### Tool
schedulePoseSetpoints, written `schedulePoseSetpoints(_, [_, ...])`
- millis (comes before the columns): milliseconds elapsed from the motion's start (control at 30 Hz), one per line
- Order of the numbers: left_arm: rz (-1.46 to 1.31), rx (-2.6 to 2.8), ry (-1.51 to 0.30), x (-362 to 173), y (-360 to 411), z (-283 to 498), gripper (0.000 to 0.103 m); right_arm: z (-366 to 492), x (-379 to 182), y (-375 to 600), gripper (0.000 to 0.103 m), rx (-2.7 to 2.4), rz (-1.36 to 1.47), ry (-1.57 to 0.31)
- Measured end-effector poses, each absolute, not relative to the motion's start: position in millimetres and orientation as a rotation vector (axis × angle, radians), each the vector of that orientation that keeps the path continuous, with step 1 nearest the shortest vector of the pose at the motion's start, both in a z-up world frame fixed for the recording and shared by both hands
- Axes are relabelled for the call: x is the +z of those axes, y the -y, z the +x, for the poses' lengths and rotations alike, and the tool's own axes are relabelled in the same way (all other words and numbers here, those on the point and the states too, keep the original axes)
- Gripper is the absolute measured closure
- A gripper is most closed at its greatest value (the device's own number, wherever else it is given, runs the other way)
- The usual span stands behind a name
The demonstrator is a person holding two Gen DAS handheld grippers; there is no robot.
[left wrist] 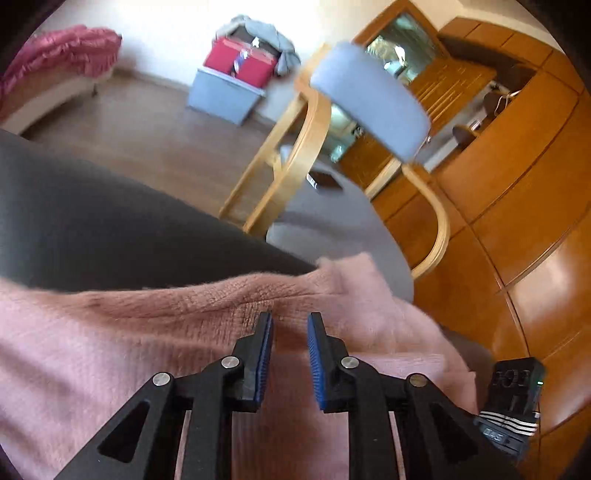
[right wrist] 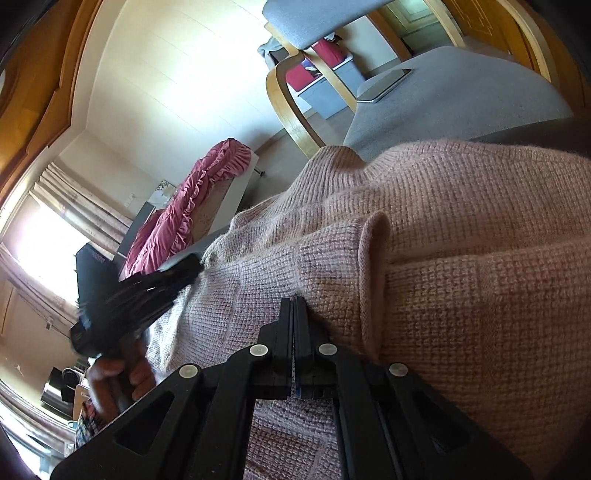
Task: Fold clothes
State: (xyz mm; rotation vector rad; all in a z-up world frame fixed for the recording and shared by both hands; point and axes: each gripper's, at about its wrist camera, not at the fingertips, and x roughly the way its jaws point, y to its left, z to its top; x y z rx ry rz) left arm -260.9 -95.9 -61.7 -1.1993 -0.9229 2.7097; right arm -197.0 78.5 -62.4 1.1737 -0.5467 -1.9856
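A soft pink knitted sweater lies over a dark grey surface, and everything else sits around it. Far behind the sweater on its left, a ruffled dark pink blanket lies on a low bed. Further right, behind the sweater, a pale blue box stands on the wooden floor with a red box on top of it. Grey cloth hangs over the red box; what is inside both boxes cannot be seen. Just behind the sweater stands a light wooden chair with grey cushions, and a small dark flat thing lies on its seat. To the sweater's right are orange-brown wooden cupboards.

The left gripper hangs right over the sweater with its blue-padded fingers apart, holding nothing.

The right gripper is squeezed tight against the sweater; it looks to be pinching the knit, but no cloth shows between the fingers.
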Motion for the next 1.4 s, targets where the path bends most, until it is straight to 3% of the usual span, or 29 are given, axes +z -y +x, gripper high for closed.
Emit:
schedulePoseSetpoints(67, [-1.171,2.750,0.942,-67,89,-264,0.102,-197,-63,-79,0.103,-1.985,1.174,0.546])
schedulePoseSetpoints(267, [-1.066,2.810,1.190,-75,87,-269,0.102,-197,-61,-76,0.103,-1.974,1.173,0.537])
schedulePoseSetpoints(367, [-1.091,2.785,1.180,-70,72,-283,0.102,-200,-61,-75,0.103,-1.972,1.174,0.534])
schedulePoseSetpoints(500, [-1.026,2.846,1.135,-50,51,-271,0.089,-201,-61,-73,0.103,-1.971,1.175,0.538])
schedulePoseSetpoints(633, [-0.902,2.880,1.161,-36,33,-255,0.087,-201,-61,-73,0.103,-1.973,1.175,0.536])
schedulePoseSetpoints(733, [-1.046,2.921,1.089,-47,20,-256,0.087,-200,-60,-74,0.103,-1.975,1.174,0.535])
schedulePoseSetpoints(867, [-1.011,2.911,1.304,-64,48,-240,0.103,-200,-60,-73,0.103,-1.974,1.173,0.537])
schedulePoseSetpoints(1000, [-0.935,2.891,1.473,-67,47,-238,0.103,-201,-61,-73,0.103,-1.969,1.173,0.542])
schedulePoseSetpoints(1100, [-0.986,2.933,1.391,-57,31,-250,0.101,-201,-61,-74,0.103,-1.964,1.173,0.547])
schedulePoseSetpoints(1167, [-0.956,2.921,1.369,-47,21,-240,0.088,-202,-61,-74,0.103,-1.964,1.174,0.548])
schedulePoseSetpoints(1233, [-0.925,2.883,1.316,-38,8,-228,0.087,-202,-62,-74,0.103,-1.963,1.174,0.547])
schedulePoseSetpoints(1333, [-1.090,2.942,1.120,-32,-28,-232,0.087,-202,-61,-74,0.103,-1.964,1.174,0.547])
schedulePoseSetpoints(1400, [-1.136,2.952,1.089,-38,-35,-234,0.091,-202,-61,-74,0.103,-1.964,1.174,0.547])
